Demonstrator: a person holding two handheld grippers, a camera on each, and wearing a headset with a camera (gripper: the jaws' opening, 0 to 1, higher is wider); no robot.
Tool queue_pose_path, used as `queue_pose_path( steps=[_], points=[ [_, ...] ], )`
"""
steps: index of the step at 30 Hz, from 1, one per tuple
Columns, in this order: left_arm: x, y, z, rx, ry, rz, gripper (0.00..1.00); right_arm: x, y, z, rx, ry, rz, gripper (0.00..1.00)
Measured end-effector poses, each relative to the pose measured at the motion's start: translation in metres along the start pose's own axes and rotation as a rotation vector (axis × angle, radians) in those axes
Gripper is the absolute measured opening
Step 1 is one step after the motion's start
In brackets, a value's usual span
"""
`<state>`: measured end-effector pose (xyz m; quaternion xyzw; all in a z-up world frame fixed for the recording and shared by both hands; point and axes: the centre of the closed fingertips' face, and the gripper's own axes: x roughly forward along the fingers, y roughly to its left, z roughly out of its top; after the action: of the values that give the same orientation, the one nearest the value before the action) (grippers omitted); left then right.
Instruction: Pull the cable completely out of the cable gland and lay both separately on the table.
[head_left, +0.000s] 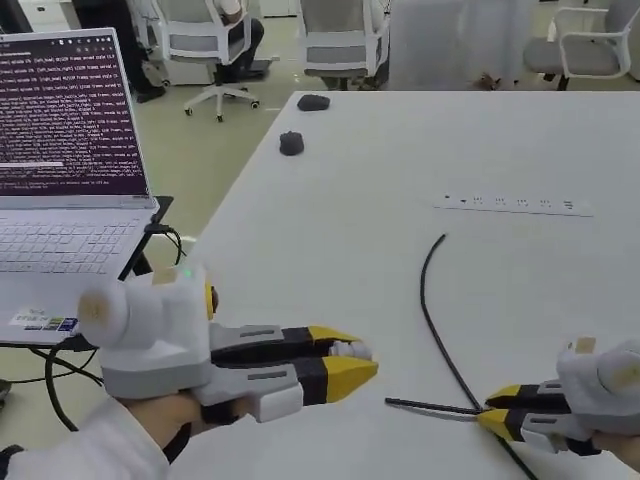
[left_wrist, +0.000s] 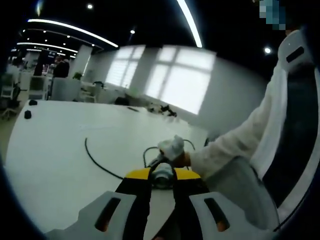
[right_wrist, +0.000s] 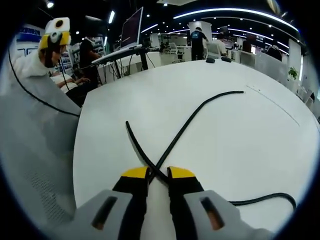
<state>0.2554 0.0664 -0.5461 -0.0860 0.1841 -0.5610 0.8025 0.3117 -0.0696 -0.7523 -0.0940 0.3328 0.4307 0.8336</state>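
Black cable (head_left: 425, 290) pinched in right claw (head_left: 484, 409); left claw (head_left: 368, 358) clamps white cable gland (head_left: 352, 349), apart from cable.

An open-plan office, with something of a lab about it. A wide white bench (head_left: 330, 250) carries two computer mice (head_left: 291, 143) and a white power strip (head_left: 517, 204). Beside it an open laptop (head_left: 65, 150) on a stand shows a terminal full of text lines. White swivel chairs (head_left: 205, 40) on castors stand on the pale floor (head_left: 200, 150) beyond. The right gripper view takes in long ceiling light strips (right_wrist: 235, 12), further rows of desks and a person (right_wrist: 199, 37) standing among them. In the left gripper view large bright windows (left_wrist: 180, 80) run along the far wall.
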Motion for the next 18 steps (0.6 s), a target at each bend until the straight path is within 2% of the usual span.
queue_pose_path(
  steps=[5, 8, 11, 14, 18],
  points=[
    [0.011, 0.007, -0.004, 0.026, 0.037, -0.013, 0.17, -0.017, -0.002, 0.017, -0.007, -0.06, -0.017, 0.16],
    [0.023, 0.015, -0.005, 0.048, 0.045, -0.015, 0.17, -0.032, 0.003, 0.03, 0.008, -0.117, 0.001, 0.2],
    [0.035, 0.022, -0.008, 0.072, 0.061, -0.015, 0.17, -0.046, 0.003, 0.033, -0.019, -0.122, -0.017, 0.23],
    [0.047, 0.031, -0.012, 0.088, 0.068, -0.019, 0.17, -0.06, 0.005, 0.039, -0.014, -0.151, -0.03, 0.25],
    [0.064, 0.046, -0.024, 0.092, 0.107, -0.009, 0.17, -0.083, 0.012, 0.043, -0.01, -0.195, -0.056, 0.25]
  ],
)
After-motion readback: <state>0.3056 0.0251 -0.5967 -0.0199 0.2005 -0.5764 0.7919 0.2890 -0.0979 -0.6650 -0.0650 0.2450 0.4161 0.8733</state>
